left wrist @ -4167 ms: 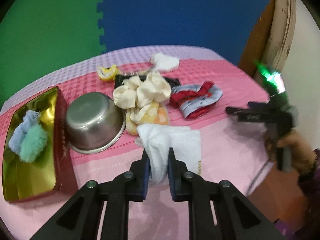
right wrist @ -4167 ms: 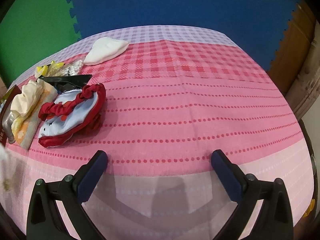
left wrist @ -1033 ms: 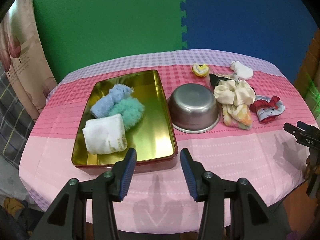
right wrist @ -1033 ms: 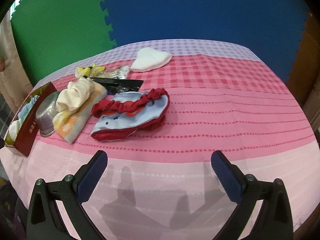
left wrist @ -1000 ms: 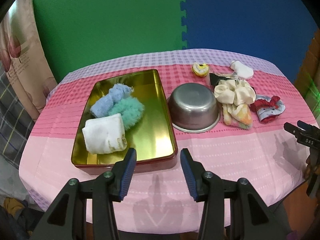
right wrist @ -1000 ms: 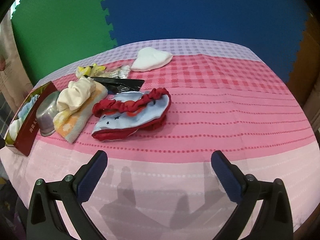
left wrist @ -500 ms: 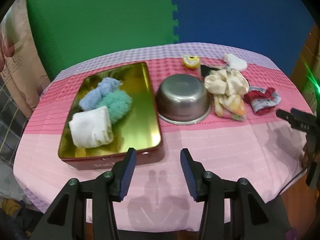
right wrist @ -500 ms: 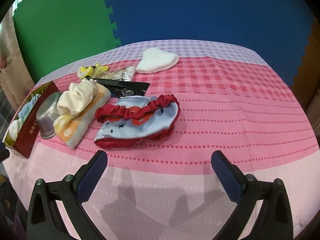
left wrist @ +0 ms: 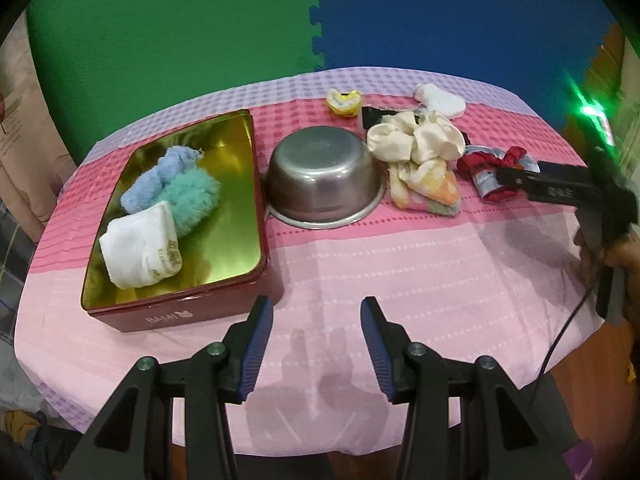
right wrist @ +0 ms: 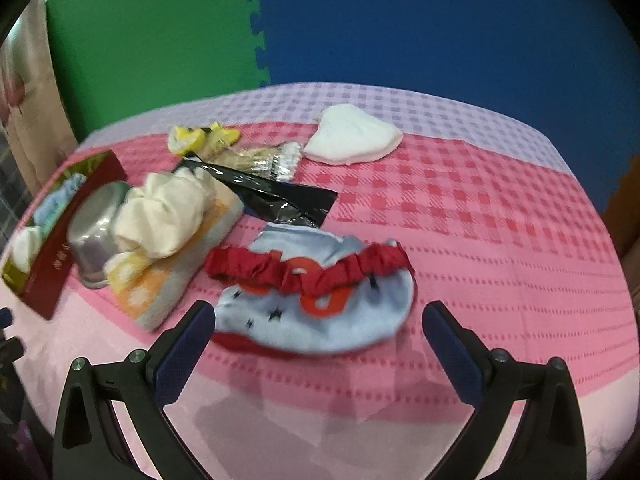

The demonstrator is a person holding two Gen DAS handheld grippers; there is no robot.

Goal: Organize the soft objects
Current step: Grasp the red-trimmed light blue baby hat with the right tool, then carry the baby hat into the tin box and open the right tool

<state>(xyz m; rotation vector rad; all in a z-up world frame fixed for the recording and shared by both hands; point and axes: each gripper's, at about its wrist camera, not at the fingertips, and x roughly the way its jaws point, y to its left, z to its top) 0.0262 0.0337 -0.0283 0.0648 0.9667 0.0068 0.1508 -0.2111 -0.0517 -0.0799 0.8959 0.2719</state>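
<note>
Right gripper stands wide open and empty, low over the pink cloth, its two pads flanking the near edge of a blue cap with a red ruffle band. Whether the left pad touches the cap cannot be told (the frame is blurred there). Just left of the cap lie a cream scrunchie on an orange-spotted towel, then an upturned steel bowl and the red wall of the tin. Farther off lie a black wrapper, a yellow item and a white pad.

Left gripper is also open and holds nothing, hovering over the near part of the cloth, just right of the tin's near corner. Inside the tin sit three soft pieces: a white towel nearest, a teal puff and a blue roll behind it.

Judging by this, three pieces are sorted and the cap looks like the next pick, with the right gripper lining up on it. That move calls for lowering onto the cap, closing on a fold of fabric, not the loose ruffle alone, and carrying it left over the bowl to the tin. Floppy cloth may drag the scrunchie or wrapper along.
</note>
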